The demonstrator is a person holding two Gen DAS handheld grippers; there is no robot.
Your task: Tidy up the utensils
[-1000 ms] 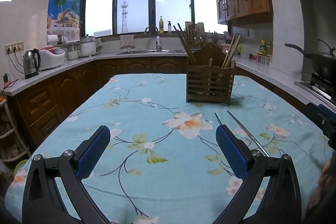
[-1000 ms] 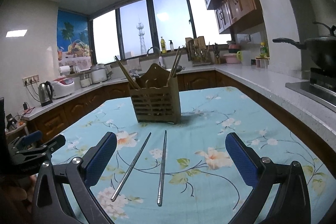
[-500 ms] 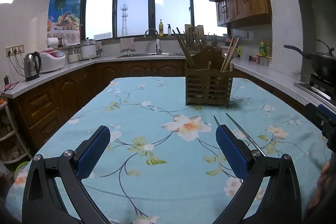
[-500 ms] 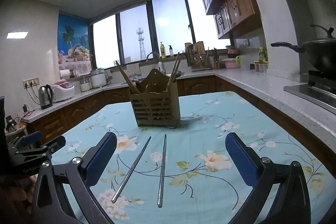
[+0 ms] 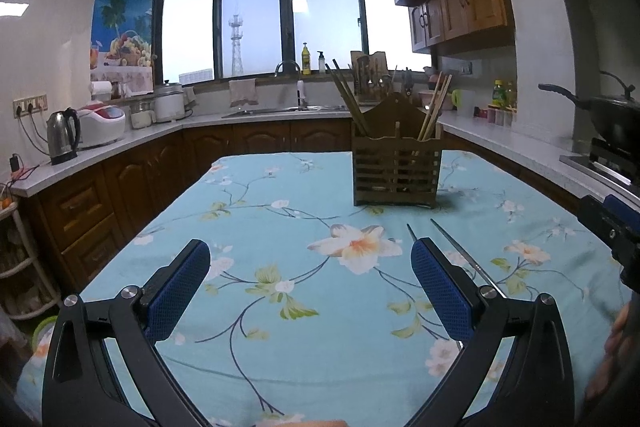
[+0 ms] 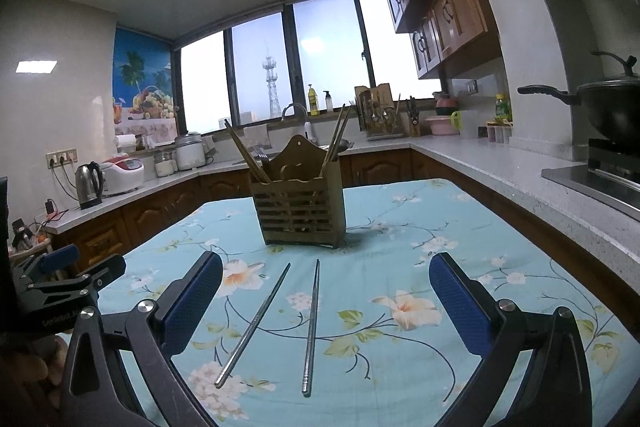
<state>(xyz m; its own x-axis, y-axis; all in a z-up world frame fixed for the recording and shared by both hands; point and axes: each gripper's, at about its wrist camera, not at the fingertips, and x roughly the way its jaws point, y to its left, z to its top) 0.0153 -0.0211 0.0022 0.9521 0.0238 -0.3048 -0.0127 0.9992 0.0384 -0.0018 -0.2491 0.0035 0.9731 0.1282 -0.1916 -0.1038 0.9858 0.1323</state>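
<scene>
A: What stands on the worktop [image 6: 500, 211] with the light blue flowered cloth?

B: A brown slatted wooden utensil holder [image 6: 298, 213] stands upright near the far edge, about in the middle. It has a tall arched back board. Inside it, several brown wooden chopsticks [image 6: 245, 157] lean out to the left, and some lighter ones lean out to the right. The tines of a fork also show over its rim. I cannot tell how many compartments it has.

A: And the loose utensils?

B: Two silver metal chopsticks [image 6: 282, 323] lie flat on the cloth, in front of the holder and toward the near edge. Their long axes run from the near edge to the far edge. The thin tips point at the holder and the thick ends point at the camera. They are close at the tips and wider apart at the near ends; they do not touch.

A: How are the grippers?

B: The right gripper [image 6: 326, 307], black with blue pads, is wide open and holds nothing; the two chopsticks lie between its fingers in the right wrist view. The left gripper [image 5: 310, 287] is also wide open and empty, above the cloth to the left of the chopsticks.

A: Any writing?

B: There is small white print on the left gripper's body in the right wrist view, but it is too small to read.
</scene>
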